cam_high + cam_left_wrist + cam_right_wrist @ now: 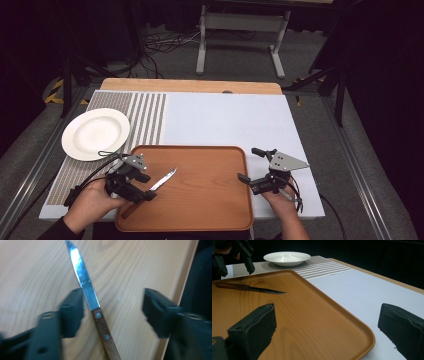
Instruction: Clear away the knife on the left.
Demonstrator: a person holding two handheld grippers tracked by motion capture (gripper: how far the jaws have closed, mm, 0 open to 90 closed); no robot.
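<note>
We count one knife [161, 181], one wooden tray [210, 200], one white plate [95, 133], one striped mat [145, 117], and two tools: the left tool [141, 187] and the right tool [250, 164].

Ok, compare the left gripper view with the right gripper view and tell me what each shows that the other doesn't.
Left gripper view alone: the rivets in the knife's wooden handle, seen close between the left tool's open jaws.

Right gripper view alone: the white plate on the striped placemat, the pale table cover, and the right tool, open.

Both: the knife lying on the wooden tray.
</note>
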